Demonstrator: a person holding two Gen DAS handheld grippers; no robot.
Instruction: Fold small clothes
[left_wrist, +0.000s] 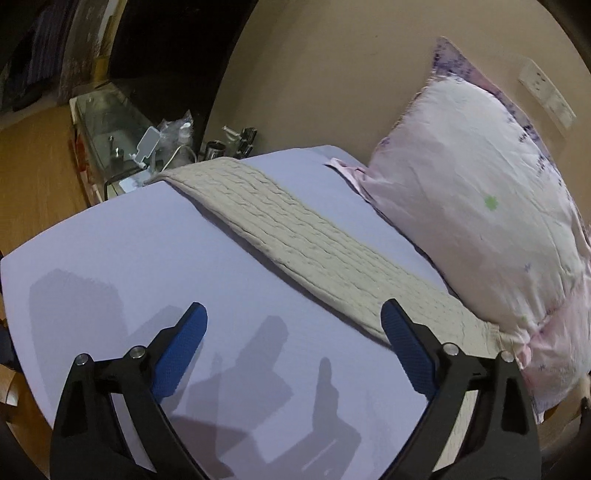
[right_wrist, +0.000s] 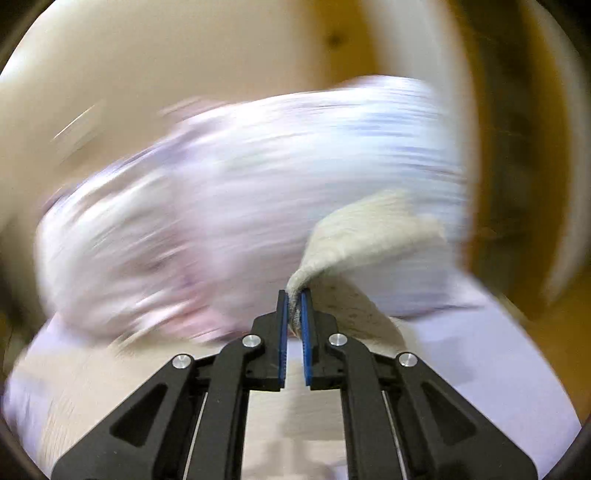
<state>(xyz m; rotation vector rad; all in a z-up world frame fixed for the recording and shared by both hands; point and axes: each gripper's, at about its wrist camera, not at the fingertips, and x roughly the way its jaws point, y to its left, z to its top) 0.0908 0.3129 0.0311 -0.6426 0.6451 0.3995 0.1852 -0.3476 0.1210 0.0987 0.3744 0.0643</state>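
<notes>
Beige knit cloth (left_wrist: 295, 236): laid as long strip across bed sheet (left_wrist: 129, 258), pillow (left_wrist: 480, 206) at 2 o'clock. Right claw (right_wrist: 294, 295) pinching cloth end, lifted. Left claw (left_wrist: 293, 314) wide, empty. Step: first fold; next likely carrying end over.

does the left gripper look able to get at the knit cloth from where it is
Probably yes. The left gripper is open with nothing between its fingers, and the knit cloth lies flat on the bed sheet just ahead of it. The pillow sits beyond, not in the way.
</notes>
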